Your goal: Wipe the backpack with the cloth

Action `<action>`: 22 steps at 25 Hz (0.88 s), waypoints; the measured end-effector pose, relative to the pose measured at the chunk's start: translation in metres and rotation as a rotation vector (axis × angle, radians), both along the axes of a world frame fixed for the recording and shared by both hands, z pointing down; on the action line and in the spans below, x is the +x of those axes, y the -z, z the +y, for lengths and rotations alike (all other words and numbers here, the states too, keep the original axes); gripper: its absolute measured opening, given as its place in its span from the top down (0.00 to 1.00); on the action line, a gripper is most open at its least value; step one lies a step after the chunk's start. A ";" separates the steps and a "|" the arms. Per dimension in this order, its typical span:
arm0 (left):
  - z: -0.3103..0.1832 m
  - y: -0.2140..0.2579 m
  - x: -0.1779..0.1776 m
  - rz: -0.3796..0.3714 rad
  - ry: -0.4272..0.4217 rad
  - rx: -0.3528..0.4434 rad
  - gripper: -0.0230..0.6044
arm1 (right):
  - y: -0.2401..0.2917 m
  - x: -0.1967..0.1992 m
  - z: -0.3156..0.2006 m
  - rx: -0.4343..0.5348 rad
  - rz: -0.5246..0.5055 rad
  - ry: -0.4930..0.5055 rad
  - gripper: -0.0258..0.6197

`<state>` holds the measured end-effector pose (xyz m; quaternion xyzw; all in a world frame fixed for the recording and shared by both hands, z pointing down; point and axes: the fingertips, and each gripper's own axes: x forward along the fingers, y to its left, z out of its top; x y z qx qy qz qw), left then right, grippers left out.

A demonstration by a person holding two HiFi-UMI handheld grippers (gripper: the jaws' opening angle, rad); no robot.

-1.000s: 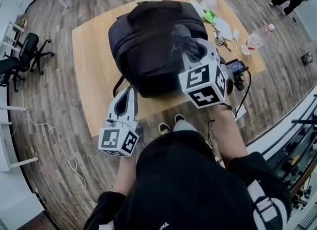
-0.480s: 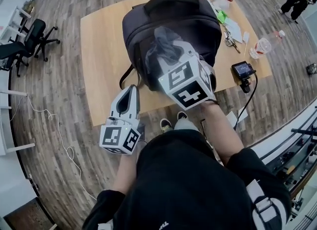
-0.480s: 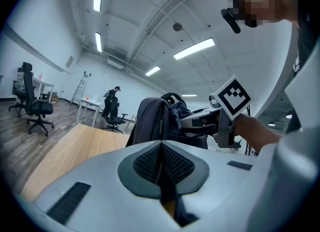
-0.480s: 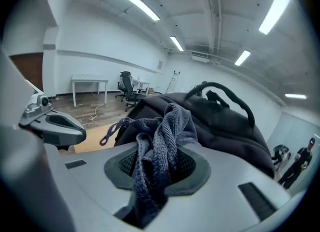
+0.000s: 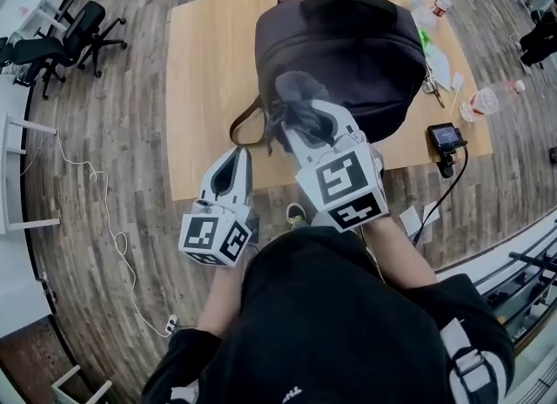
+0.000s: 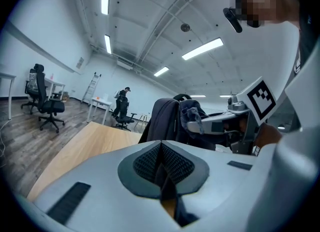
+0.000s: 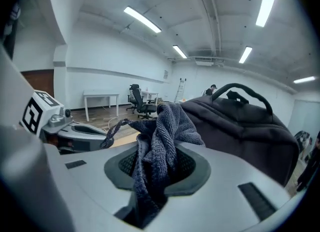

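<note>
A dark backpack (image 5: 348, 54) stands on the wooden table (image 5: 209, 89); its side fills the right gripper view (image 7: 240, 126) and it shows ahead in the left gripper view (image 6: 162, 121). My right gripper (image 5: 296, 119) is shut on a grey cloth (image 5: 300, 102), which bunches out of the jaws (image 7: 160, 136) against the backpack's near lower side. My left gripper (image 5: 233, 157) hovers at the table's front edge, left of the backpack, shut with nothing in it (image 6: 162, 168).
On the table's right end lie a small screen device with a cable (image 5: 446, 139), a plastic bottle (image 5: 492, 97), another bottle (image 5: 444, 0) and small tools. Office chairs (image 5: 61, 41) stand on the floor at far left. A brown strap (image 5: 246, 128) hangs off the backpack.
My right gripper has swept the cloth leftward and toward me down the backpack's near side. The left gripper has shifted slightly. The head view has also moved, so the table sits further right.
</note>
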<state>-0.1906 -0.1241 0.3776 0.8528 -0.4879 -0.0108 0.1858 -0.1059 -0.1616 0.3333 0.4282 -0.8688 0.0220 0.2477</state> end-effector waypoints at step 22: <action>0.004 -0.013 0.013 -0.002 -0.003 -0.036 0.94 | -0.207 -0.016 0.057 -0.480 -0.277 0.052 0.80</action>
